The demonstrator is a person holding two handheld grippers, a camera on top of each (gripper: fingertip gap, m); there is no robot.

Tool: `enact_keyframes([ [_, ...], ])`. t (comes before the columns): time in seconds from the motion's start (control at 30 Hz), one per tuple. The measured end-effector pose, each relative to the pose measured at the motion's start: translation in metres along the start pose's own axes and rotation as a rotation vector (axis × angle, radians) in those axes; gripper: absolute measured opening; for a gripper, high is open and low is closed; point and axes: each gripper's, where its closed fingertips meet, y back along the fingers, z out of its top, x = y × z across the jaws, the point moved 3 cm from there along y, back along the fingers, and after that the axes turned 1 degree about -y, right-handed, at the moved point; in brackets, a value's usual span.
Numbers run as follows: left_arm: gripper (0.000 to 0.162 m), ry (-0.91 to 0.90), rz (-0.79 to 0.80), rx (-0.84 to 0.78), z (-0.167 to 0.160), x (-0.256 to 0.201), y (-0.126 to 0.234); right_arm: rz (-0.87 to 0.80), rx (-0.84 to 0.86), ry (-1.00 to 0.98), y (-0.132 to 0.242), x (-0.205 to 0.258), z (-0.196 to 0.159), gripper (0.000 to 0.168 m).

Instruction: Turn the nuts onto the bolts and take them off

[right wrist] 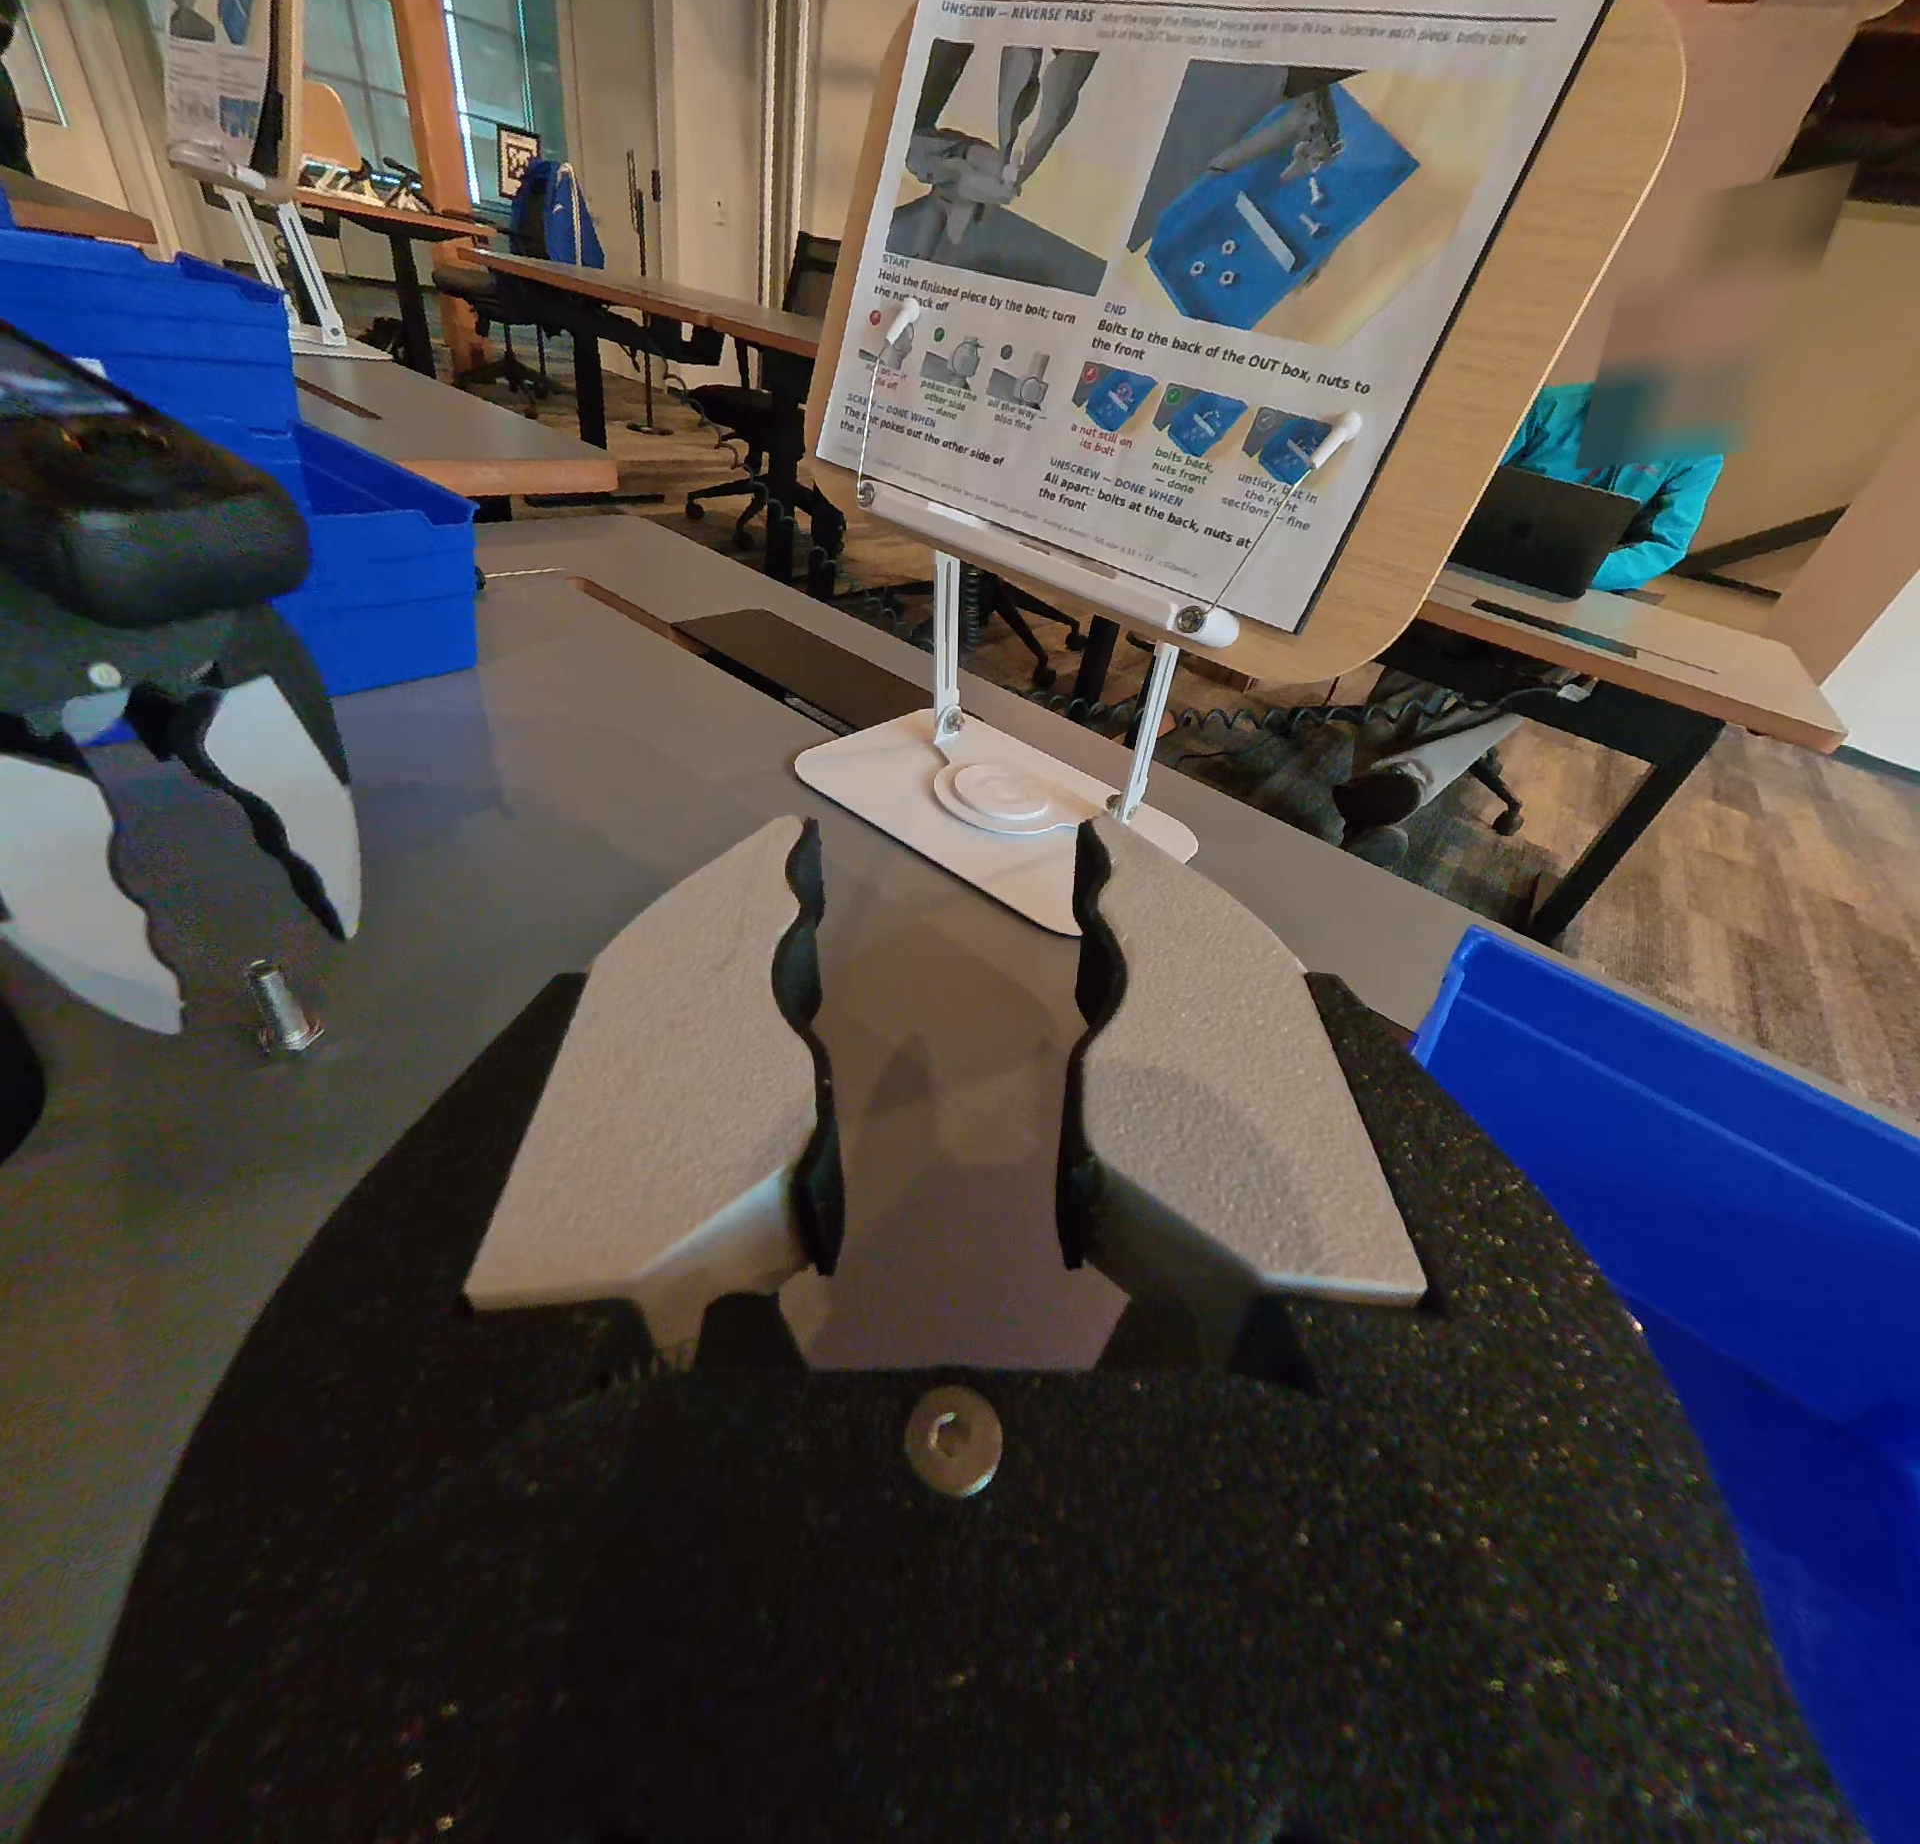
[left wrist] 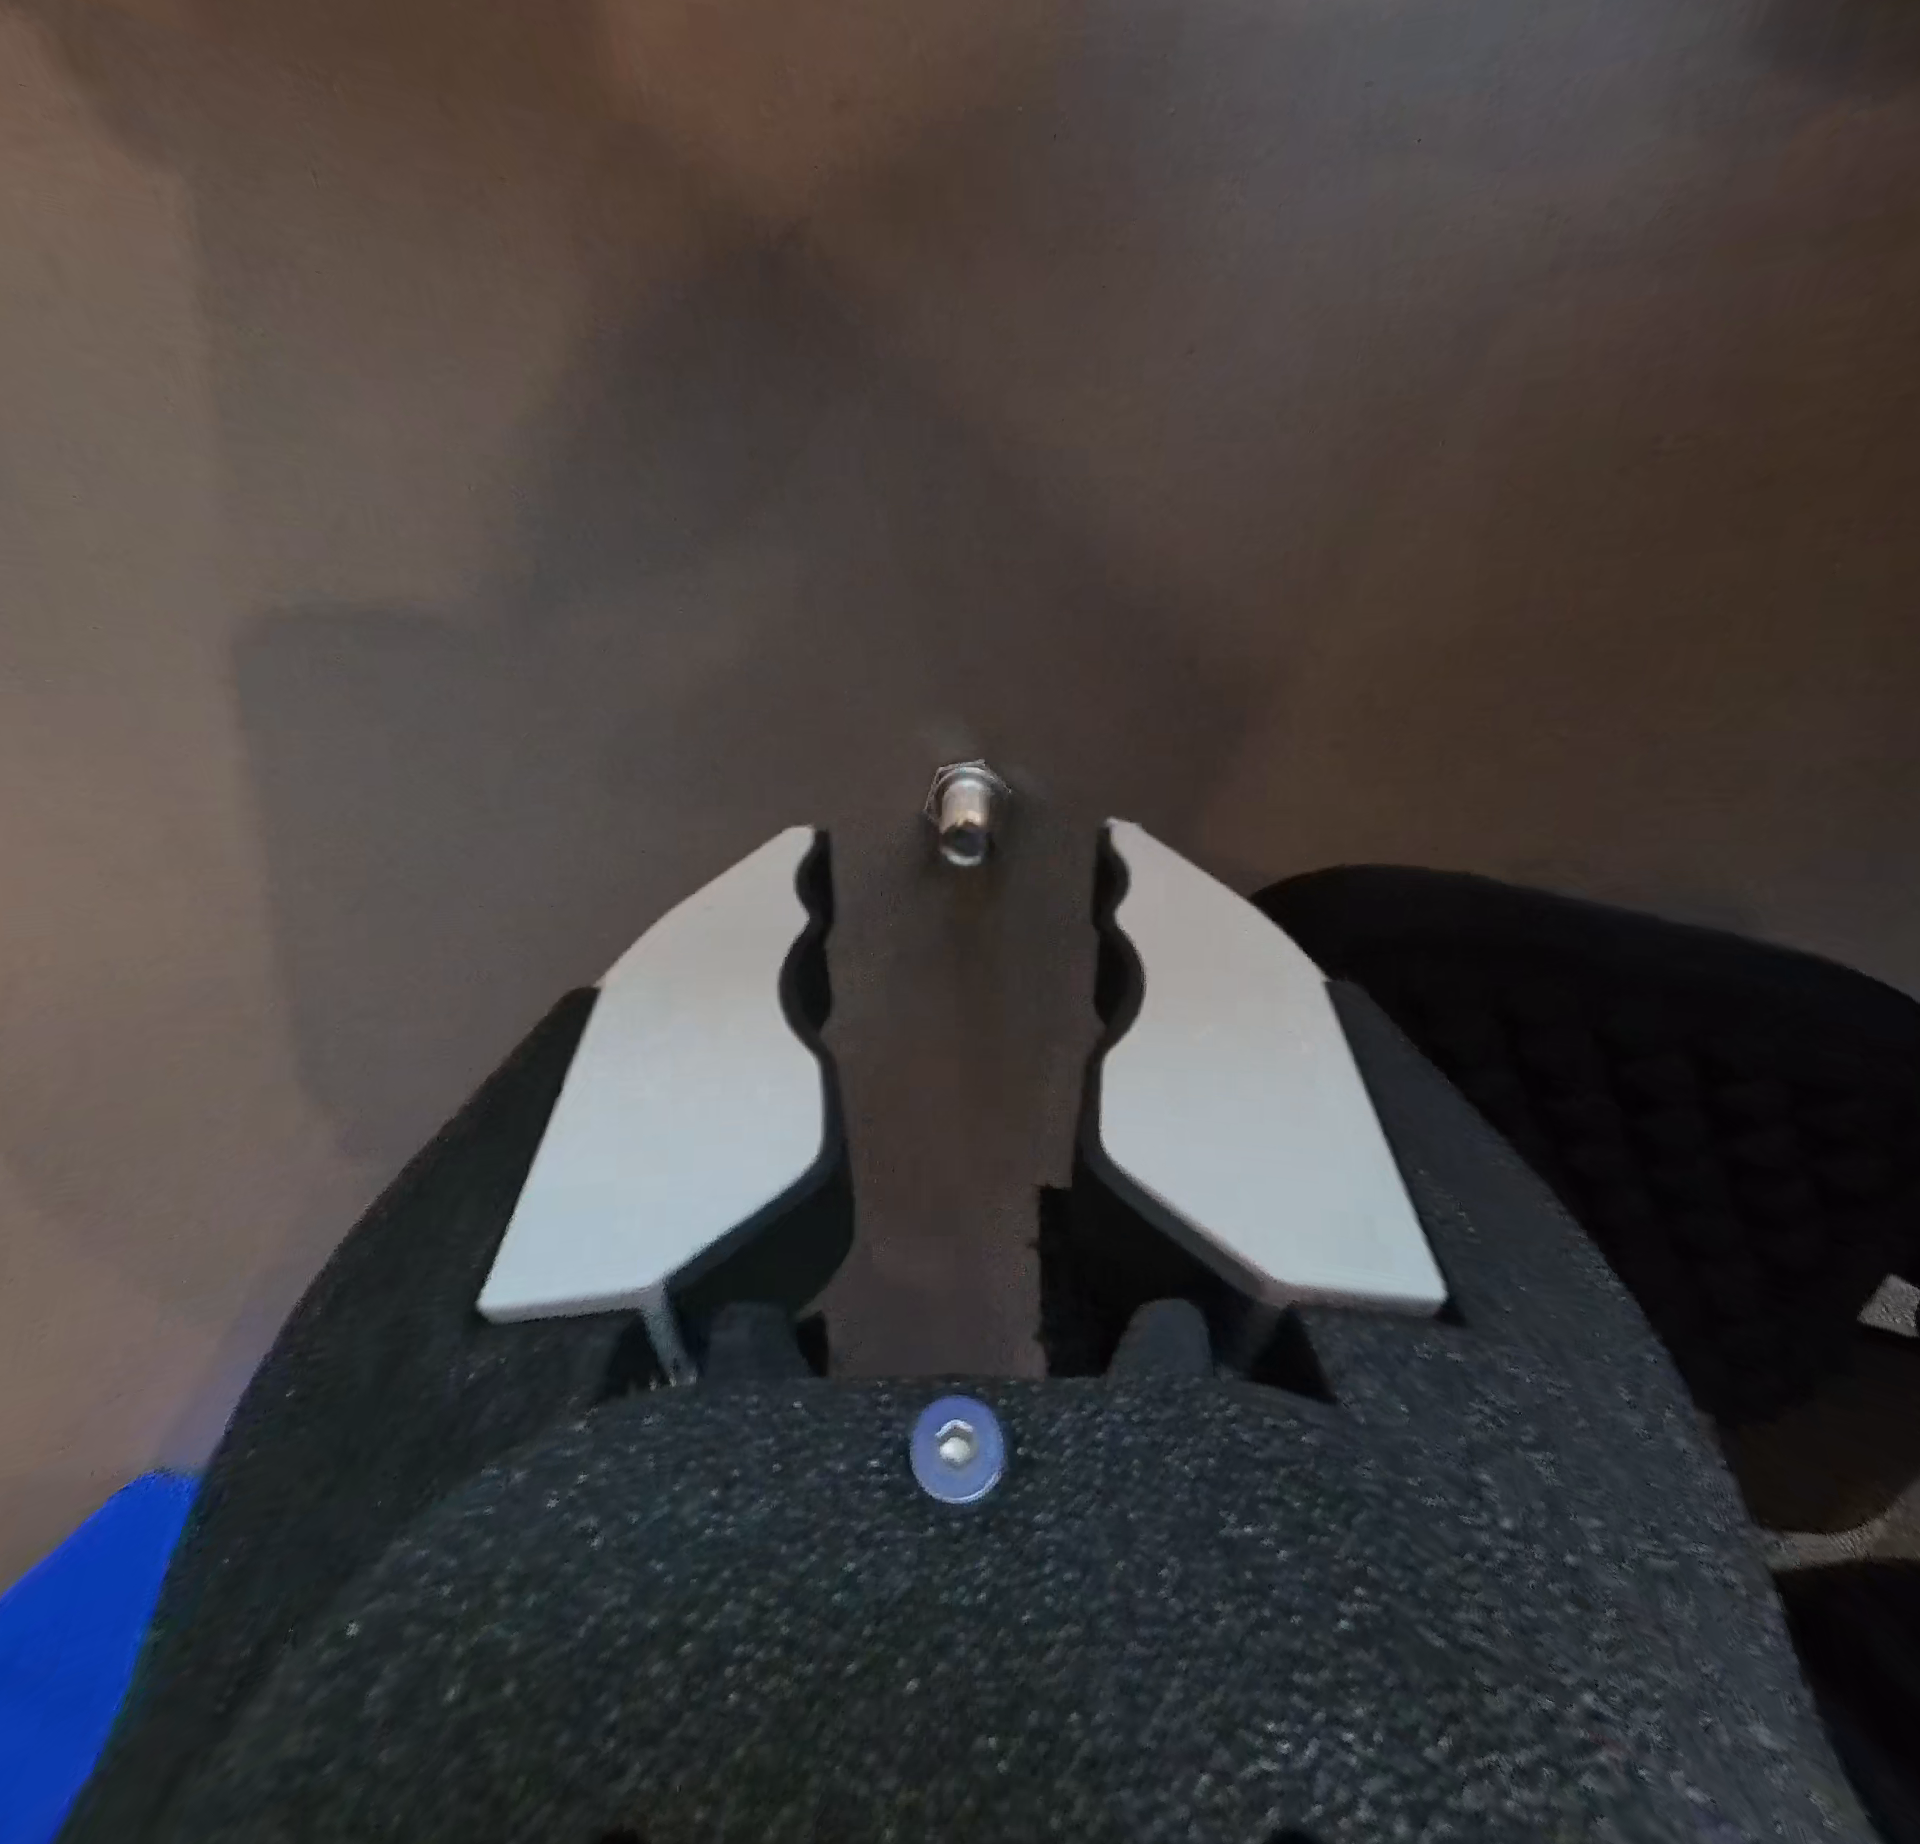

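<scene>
Left wrist view: left gripper (left wrist: 961, 838) is seen spread apart, empty, over the bolt (left wrist: 964, 826) with nut (left wrist: 940, 788), standing on the grey table (left wrist: 416, 651).

Right wrist view: right gripper (right wrist: 940, 844) is held apart, empty; bare tabletop ahead, bounded by the stand base (right wrist: 894, 771) and the blue bin rim (right wrist: 1662, 1046) at right.

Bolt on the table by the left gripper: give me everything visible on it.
The bolt is small, shiny silver metal, standing upright on the grey table. A hex nut sits around its lower end against the tabletop, and the plain cylindrical end points up. It stands free: the left gripper hangs open just above and around it, fingers apart on either side, not touching. The right wrist view shows it below those fingers, leaning slightly. Threads are too small to make out.
</scene>
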Motion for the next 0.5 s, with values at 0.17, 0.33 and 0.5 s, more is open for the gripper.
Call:
enact_keyframes([
  [0.17,0.097,0.048,0.118,-0.067,-0.012,0.018,0.041,0.003,-0.003,0.0,0.0,0.001,0.001,0.046],
  [0.33,0.112,0.208,0.242,-0.186,-0.049,0.051,0.097,0.005,0.006,0.003,-0.001,0.002,0.0,0.046],
  [0.5,0.105,0.352,0.309,-0.225,-0.104,0.079,0.152,0.01,0.01,0.001,-0.001,0.002,-0.001,0.046],
])
